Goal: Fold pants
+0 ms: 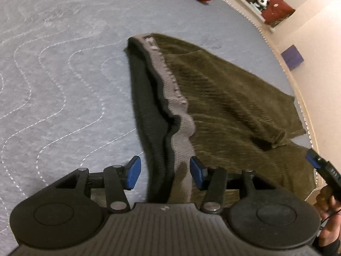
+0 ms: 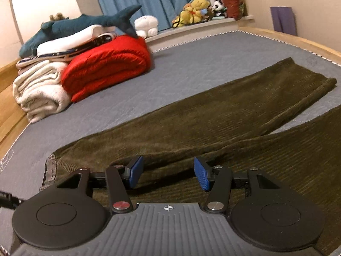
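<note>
Olive corduroy pants lie spread on a grey quilted mattress, their grey waistband turned up and the dark lining showing. My left gripper is open, its blue pads either side of the waistband's near end, not closed on it. In the right wrist view the pants stretch away with both legs apart at the far right. My right gripper is open just above the seat of the pants. The right gripper also shows in the left wrist view at the right edge.
A red folded quilt, a cream rolled blanket and a plush shark are stacked at the mattress's far left. Stuffed toys sit on a ledge by blue curtains. The wooden bed frame borders the mattress.
</note>
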{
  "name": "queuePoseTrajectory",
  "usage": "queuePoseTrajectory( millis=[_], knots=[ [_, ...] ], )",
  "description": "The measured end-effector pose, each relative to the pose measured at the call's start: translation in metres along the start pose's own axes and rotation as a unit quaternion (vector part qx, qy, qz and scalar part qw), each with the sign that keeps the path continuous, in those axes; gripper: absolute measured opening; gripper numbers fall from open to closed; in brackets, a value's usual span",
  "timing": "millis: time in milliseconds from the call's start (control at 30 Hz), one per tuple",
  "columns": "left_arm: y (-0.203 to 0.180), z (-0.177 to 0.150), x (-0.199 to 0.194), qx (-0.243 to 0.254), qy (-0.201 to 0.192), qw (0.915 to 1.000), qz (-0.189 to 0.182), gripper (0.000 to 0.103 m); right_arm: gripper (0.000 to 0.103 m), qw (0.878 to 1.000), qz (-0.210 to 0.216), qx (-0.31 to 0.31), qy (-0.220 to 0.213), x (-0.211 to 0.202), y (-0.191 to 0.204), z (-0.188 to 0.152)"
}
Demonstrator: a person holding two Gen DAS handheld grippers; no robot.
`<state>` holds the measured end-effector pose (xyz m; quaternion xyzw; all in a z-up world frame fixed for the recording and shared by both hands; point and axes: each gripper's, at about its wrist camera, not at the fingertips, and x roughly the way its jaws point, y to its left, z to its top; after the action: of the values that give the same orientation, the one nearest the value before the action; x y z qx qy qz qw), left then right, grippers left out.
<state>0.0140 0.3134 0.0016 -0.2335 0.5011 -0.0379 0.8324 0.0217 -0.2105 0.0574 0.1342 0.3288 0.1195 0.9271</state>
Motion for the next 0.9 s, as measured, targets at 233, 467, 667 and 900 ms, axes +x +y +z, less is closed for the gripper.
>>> queuePoseTrajectory(
  millis=[233, 467, 667, 900],
  knots=[
    [-0.029, -0.005, 0.027, 0.065, 0.028, 0.9967, 0.040, 0.057, 0.055, 0.990, 0.070, -0.119, 0.020, -0.003, 0.057, -0.030],
    [-0.035, -0.012, 0.034, 0.098, 0.033, 0.9928, 0.060, 0.057, 0.055, 0.940, 0.152, -0.305, 0.026, -0.015, 0.146, -0.102],
    [-0.039, -0.017, 0.036, 0.119, 0.035, 0.9898, 0.070, 0.056, 0.055, 0.896, 0.183, -0.403, 0.045, -0.021, 0.188, -0.147],
    [-0.045, -0.021, 0.038, 0.149, 0.032, 0.9850, 0.081, 0.052, 0.060, 0.854, 0.192, -0.479, 0.071, -0.016, 0.202, -0.169]
  ],
)
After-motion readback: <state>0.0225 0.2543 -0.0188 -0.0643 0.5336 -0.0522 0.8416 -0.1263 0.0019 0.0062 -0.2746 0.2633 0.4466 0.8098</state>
